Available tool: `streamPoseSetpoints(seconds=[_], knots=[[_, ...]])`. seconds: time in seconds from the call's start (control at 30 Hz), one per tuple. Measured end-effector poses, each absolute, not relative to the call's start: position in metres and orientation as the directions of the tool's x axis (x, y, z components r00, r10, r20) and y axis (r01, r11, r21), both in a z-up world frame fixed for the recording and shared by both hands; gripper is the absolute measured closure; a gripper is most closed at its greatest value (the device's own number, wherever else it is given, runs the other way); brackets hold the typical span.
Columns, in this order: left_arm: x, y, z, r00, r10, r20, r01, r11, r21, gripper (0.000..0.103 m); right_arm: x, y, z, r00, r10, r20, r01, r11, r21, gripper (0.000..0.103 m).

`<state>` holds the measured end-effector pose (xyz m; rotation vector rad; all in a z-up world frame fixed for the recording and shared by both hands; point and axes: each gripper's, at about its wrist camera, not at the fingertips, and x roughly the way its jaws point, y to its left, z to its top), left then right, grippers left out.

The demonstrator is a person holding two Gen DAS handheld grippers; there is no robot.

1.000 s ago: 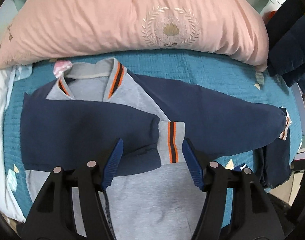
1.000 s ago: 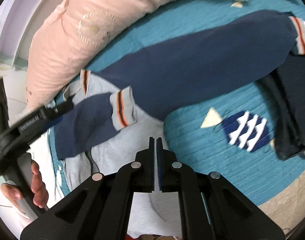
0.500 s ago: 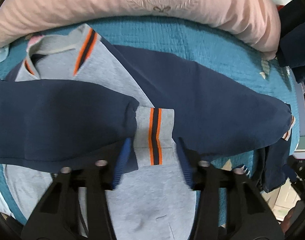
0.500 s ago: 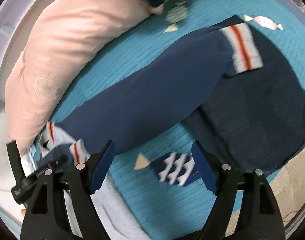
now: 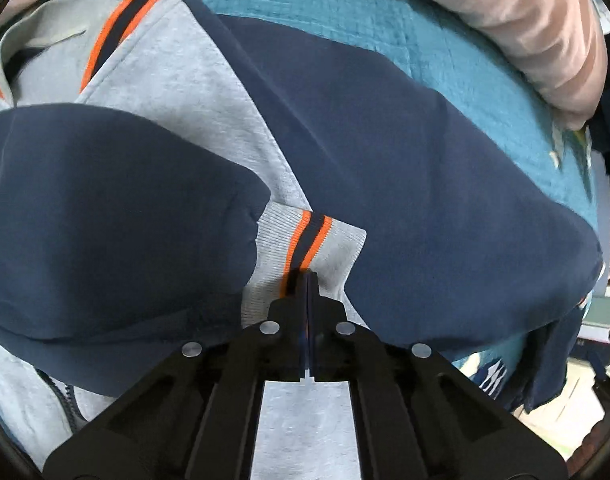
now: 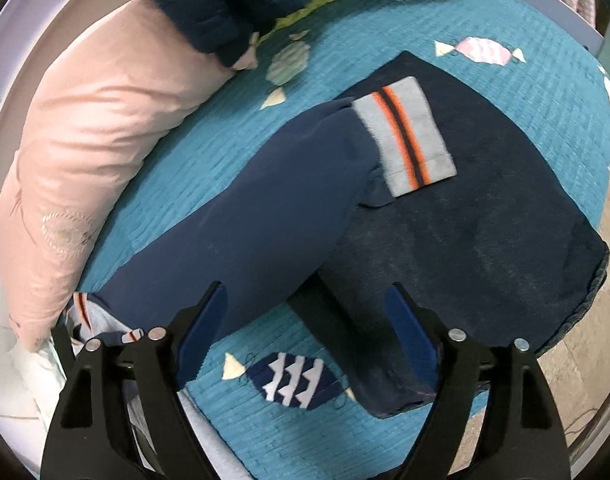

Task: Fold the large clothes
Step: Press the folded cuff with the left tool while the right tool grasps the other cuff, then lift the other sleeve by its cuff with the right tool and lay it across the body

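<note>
Between the tips of the left gripper (image 5: 307,280), which are pressed fully together, sits the lower edge of the grey cuff (image 5: 309,248) of the folded sleeve, so this gripper pinches the cuff of the jacket (image 5: 177,92) spread on the blue bedcover (image 5: 345,12). Ahead of the right gripper (image 6: 305,320), whose jaws are opening wide and hold nothing, the other sleeve (image 6: 245,232) lies stretched out, its striped cuff (image 6: 405,136) resting on a dark folded cloth (image 6: 485,240), with a pink pillow (image 6: 105,120) to its left.
</note>
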<state>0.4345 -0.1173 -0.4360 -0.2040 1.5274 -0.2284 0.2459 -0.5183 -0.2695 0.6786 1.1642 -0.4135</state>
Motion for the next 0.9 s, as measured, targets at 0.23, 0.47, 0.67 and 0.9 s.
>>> streamPoseSetpoints(seconds=[0.23, 0.47, 0.67, 0.9], knots=[[0.437, -0.124, -0.434, 0.021, -0.241, -0.970, 0.038, 0.970, -0.241, 0.102, 0.247, -0.520, -0.269, 0.378, 0.059, -0.924, 0.625, 0.720, 0.302, 0.021], [0.442, -0.126, -0.437, 0.024, -0.244, -0.969, 0.038, 0.969, -0.243, 0.102, 0.256, -0.564, -0.268, 0.378, 0.032, -0.925, 0.704, 0.639, 0.309, 0.015], [0.435, -0.129, -0.437, 0.056, -0.221, -0.974, 0.067, 0.974, -0.218, 0.102, 0.276, -0.598, -0.288, 0.389, 0.126, -0.912, 0.705, 0.597, 0.383, 0.015], [0.434, -0.133, -0.438, 0.060, -0.208, -0.976, 0.090, 0.975, -0.202, 0.102, 0.295, -0.614, -0.336, 0.415, 0.268, -0.869, 0.726, 0.478, 0.494, 0.021]])
